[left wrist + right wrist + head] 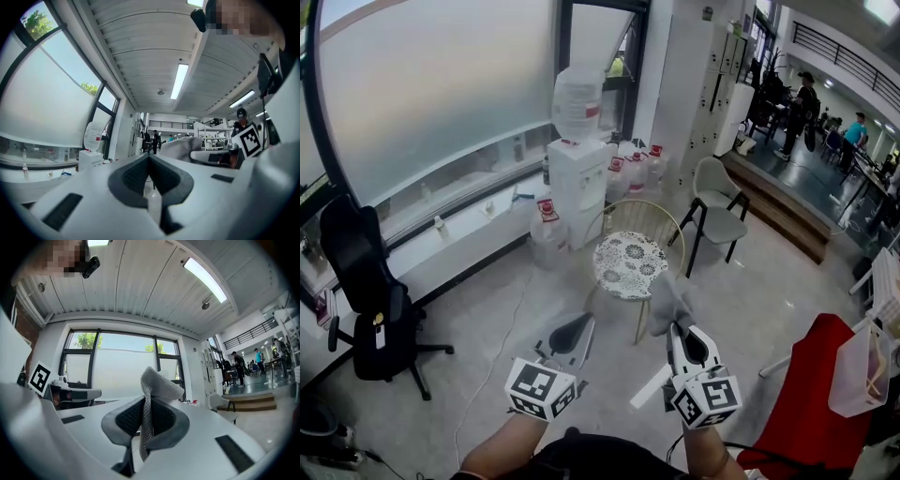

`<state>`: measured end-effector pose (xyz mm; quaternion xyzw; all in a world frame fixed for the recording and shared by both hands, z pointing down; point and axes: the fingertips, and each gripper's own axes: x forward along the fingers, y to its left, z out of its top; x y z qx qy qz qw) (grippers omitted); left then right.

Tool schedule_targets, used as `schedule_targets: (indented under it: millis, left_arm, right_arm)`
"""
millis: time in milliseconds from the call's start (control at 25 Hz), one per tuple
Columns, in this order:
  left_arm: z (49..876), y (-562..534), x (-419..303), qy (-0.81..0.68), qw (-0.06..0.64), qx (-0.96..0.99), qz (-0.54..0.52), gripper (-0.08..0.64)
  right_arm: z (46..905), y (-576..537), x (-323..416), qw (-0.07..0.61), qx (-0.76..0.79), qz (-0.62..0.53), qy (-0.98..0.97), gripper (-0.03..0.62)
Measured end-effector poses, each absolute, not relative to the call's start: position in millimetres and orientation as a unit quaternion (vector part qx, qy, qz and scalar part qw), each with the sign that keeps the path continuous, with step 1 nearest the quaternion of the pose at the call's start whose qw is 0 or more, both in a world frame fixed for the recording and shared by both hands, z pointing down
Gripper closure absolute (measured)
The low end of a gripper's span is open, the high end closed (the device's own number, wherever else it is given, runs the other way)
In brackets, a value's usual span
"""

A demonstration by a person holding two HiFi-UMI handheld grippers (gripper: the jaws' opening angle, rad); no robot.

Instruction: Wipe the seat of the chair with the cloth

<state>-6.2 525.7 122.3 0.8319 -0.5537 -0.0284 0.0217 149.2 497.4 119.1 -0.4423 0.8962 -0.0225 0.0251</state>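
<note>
Grey cloth [152, 394] — coarse knit weave; glossy floor [759, 309].

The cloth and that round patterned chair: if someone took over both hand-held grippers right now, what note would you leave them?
Left gripper: shut, empty.
Right gripper: shut on the grey cloth, which sticks up past its jaws.
The chair with the round patterned seat stands on the floor just ahead.
Done: cloth picked up.
Left: the cloth seems not yet on the seat; lower it and wipe.
</note>
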Motion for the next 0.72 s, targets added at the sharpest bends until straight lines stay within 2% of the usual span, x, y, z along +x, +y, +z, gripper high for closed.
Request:
schedule_targets:
  millis: [440, 720]
  left_arm:
    - [137, 519, -71, -0.54, 0.03, 0.84, -0.035, 0.554]
    - [141, 502, -82, -0.53, 0.035, 0.846, -0.043, 0.554]
  right_arm:
    - [130, 485, 96, 0.016, -0.462, -0.022, 0.887, 0.569]
    - [133, 466, 80, 0.005, -0.462, -0.019, 0.887, 0.569]
